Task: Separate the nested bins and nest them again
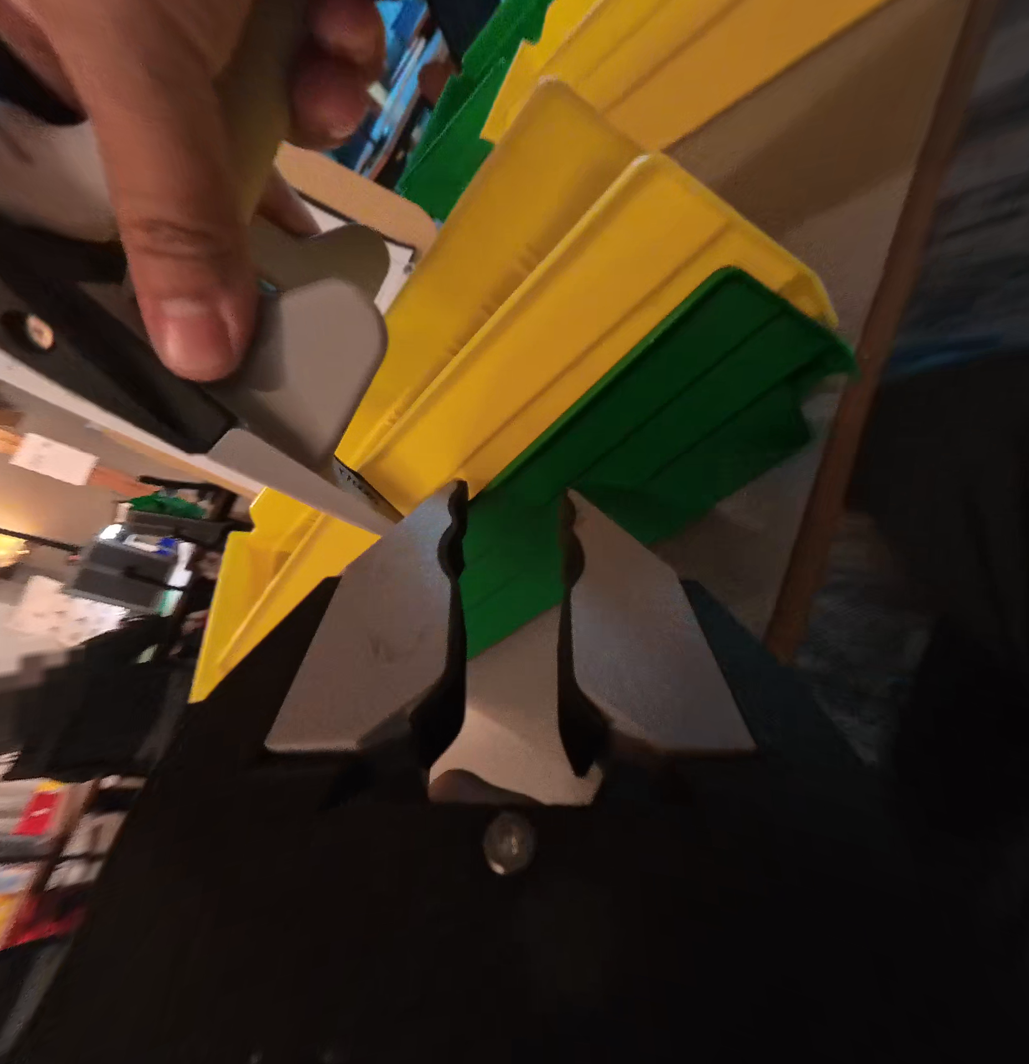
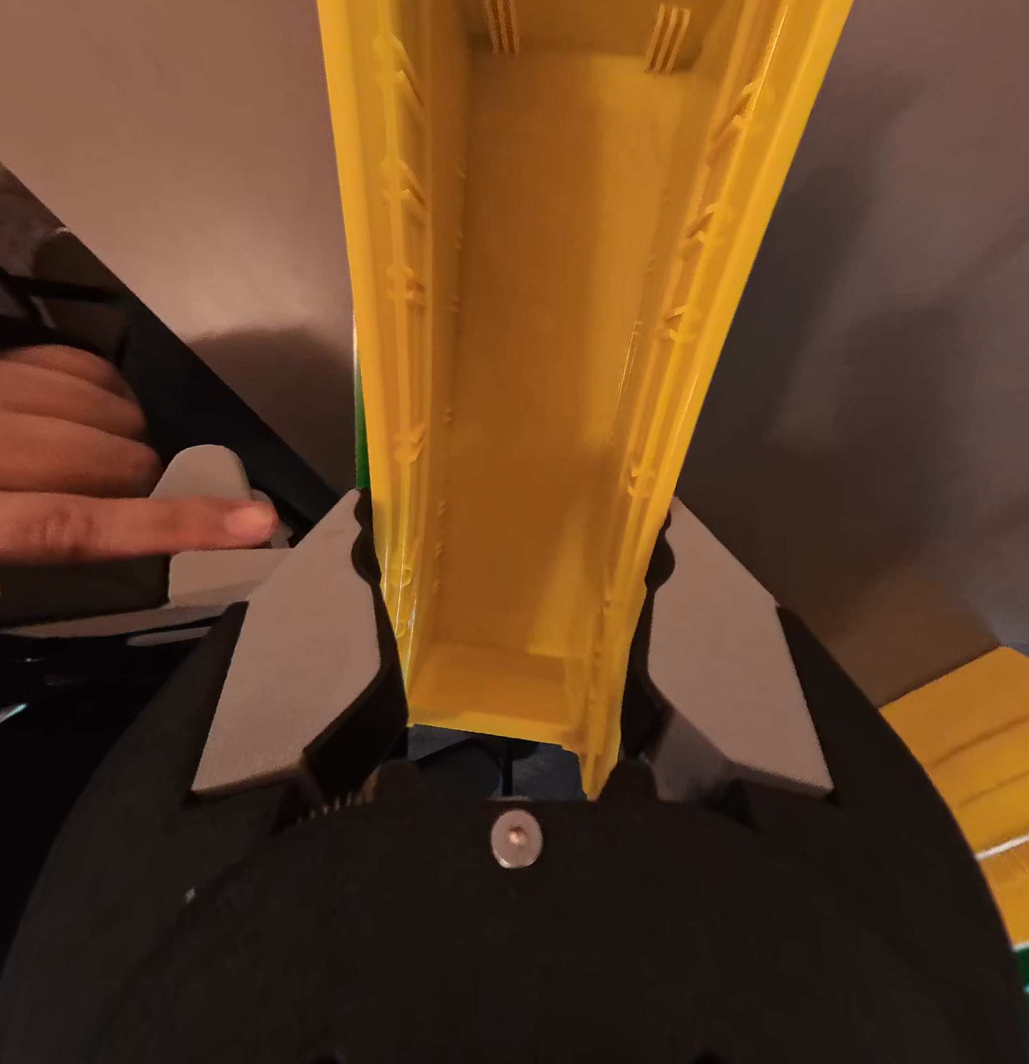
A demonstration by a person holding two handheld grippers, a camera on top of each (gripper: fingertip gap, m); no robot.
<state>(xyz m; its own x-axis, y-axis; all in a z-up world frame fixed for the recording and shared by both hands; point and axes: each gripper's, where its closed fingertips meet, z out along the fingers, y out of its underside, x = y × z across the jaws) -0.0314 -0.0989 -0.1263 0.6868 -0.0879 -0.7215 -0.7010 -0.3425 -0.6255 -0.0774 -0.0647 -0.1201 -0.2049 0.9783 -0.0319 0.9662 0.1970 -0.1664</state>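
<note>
A yellow bin (image 1: 558,345) sits nested in a green bin (image 1: 673,414), both tilted above the beige table (image 1: 788,173). My left gripper (image 1: 512,512) is shut on the near end of the green bin. My right gripper (image 2: 515,541) is shut across the yellow bin (image 2: 558,288), one finger on each long side wall, and I look into its empty inside. A sliver of the green bin (image 2: 360,437) shows along its left side. A grey finger (image 1: 316,368) of the right gripper shows in the left wrist view, against the yellow bin.
More yellow bins (image 1: 673,57) and green bins (image 1: 472,115) lie farther along the table. The table's wooden edge (image 1: 881,345) runs on the right. A hand (image 2: 97,518) holds the left gripper. Another yellow bin (image 2: 990,748) lies at the lower right.
</note>
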